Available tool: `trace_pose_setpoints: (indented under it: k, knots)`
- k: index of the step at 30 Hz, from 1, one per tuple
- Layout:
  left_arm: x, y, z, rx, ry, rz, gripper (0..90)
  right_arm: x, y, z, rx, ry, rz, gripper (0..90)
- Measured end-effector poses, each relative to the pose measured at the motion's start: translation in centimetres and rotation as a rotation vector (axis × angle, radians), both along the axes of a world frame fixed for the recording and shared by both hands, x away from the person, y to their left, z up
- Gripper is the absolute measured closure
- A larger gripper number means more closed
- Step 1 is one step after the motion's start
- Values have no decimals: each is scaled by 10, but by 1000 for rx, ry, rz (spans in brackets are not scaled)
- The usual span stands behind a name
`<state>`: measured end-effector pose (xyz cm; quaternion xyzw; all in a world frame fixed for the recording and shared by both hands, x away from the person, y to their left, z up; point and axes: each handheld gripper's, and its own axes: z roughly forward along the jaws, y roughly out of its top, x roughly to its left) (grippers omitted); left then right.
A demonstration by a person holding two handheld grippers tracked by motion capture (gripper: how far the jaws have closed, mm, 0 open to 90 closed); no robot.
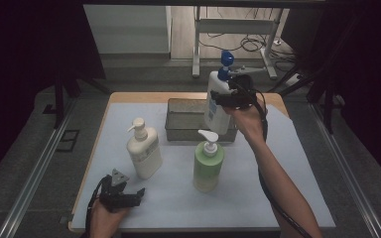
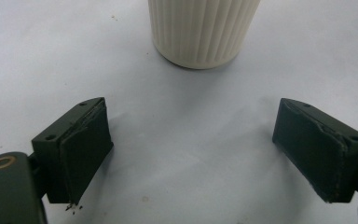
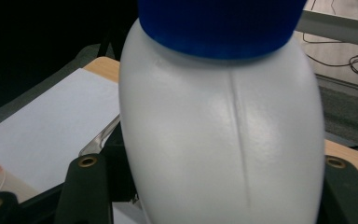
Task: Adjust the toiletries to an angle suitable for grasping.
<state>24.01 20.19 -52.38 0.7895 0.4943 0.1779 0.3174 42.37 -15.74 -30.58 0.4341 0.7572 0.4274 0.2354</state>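
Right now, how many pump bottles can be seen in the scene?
3. The cream bottle stands at the left of the table, the green bottle near the middle, and the white bottle with blue pump is held by the right gripper above the metal tray.

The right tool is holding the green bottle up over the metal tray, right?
Not quite. The right tool is holding the white bottle with the blue pump up over the metal tray, as the high view shows. The green bottle stands on the table.
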Motion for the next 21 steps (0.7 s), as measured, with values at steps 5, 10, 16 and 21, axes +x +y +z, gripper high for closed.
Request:
trace_pose_setpoints:
  k: [5, 10, 16, 21]
  knots:
    - [0, 0, 0, 0, 0, 0, 108, 9, 9, -2, 3, -11, -11, 401]
    - [0, 0, 0, 0, 0, 0, 108, 21, 19, -8, 3, -18, -21, 401]
    - [0, 0, 0, -1, -1, 0, 108, 32, 25, -18, 28, -21, -25, 401]
    - [0, 0, 0, -1, -1, 0, 108, 39, 30, -25, 31, -21, -29, 401]
